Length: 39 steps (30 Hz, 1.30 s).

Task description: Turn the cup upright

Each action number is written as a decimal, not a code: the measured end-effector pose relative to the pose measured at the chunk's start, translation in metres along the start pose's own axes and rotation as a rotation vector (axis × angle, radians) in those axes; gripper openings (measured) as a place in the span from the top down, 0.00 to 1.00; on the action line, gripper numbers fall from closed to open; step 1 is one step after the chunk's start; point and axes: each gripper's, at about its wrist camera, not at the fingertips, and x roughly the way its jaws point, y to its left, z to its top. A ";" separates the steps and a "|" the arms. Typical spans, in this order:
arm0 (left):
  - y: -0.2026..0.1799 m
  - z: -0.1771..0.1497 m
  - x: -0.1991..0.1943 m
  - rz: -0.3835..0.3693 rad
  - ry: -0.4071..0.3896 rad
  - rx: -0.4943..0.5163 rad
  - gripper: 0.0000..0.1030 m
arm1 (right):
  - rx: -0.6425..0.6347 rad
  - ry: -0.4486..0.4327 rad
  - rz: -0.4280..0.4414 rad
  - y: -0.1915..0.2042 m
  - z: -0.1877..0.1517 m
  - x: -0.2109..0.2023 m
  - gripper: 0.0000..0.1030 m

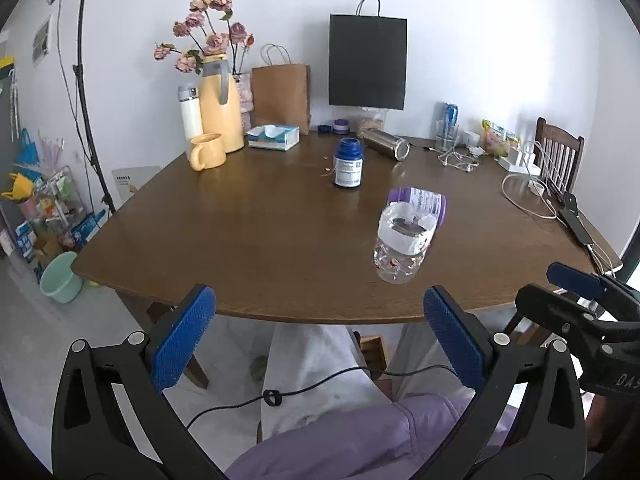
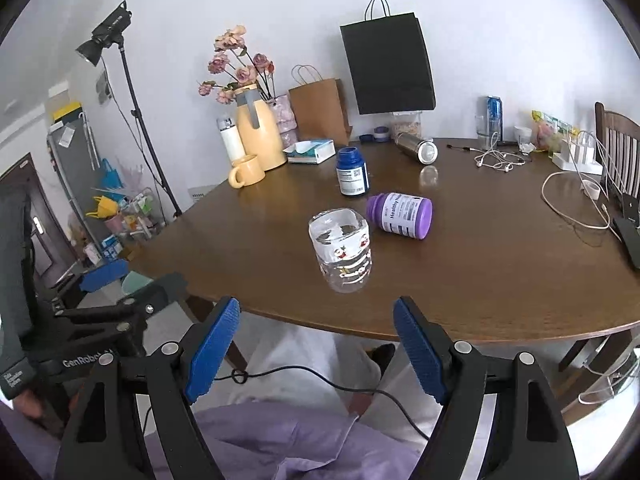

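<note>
Cluttered brown tabletop carries the clear glass cup upside down, unflipped, just ahead of the right hand-held gripper, both hand-held grippers spread wide and empty.

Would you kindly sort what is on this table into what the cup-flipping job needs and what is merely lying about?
For the job:
clear glass cup with printed figures
left gripper, open
right gripper, open

Lying about:
purple pill bottle on its side
upright blue pill bottle
yellow mug
tipped steel flask
tissue box
</note>
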 end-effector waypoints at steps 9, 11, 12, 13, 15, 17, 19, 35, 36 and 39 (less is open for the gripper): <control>0.004 -0.001 -0.001 0.004 0.001 -0.005 0.00 | -0.023 0.010 -0.003 0.005 -0.001 0.002 0.19; 0.005 0.000 -0.001 0.005 0.001 -0.006 0.00 | -0.015 0.008 -0.012 0.002 0.000 0.002 0.19; 0.005 0.000 -0.001 0.004 0.001 -0.005 0.00 | -0.010 0.009 -0.011 0.001 0.000 0.002 0.19; 0.005 0.000 -0.001 0.004 0.002 -0.004 0.00 | -0.006 0.011 -0.008 0.001 0.000 0.003 0.19; 0.004 -0.001 -0.001 0.005 0.000 -0.004 0.00 | -0.010 0.014 -0.006 0.002 0.000 0.004 0.19; 0.004 0.000 -0.001 0.005 0.001 -0.004 0.00 | -0.014 0.016 -0.004 0.003 -0.001 0.004 0.19; 0.004 0.000 -0.001 0.005 0.003 -0.004 0.00 | -0.016 0.013 -0.003 0.004 -0.001 0.004 0.19; 0.003 -0.001 -0.003 0.007 0.001 -0.005 0.00 | -0.005 0.010 -0.011 0.001 0.000 0.003 0.19; 0.002 -0.001 -0.002 0.008 0.001 -0.006 0.00 | -0.005 0.009 -0.014 0.001 0.000 0.003 0.19; 0.002 -0.001 -0.002 0.008 0.002 -0.006 0.00 | -0.010 0.012 -0.016 0.002 0.000 0.003 0.19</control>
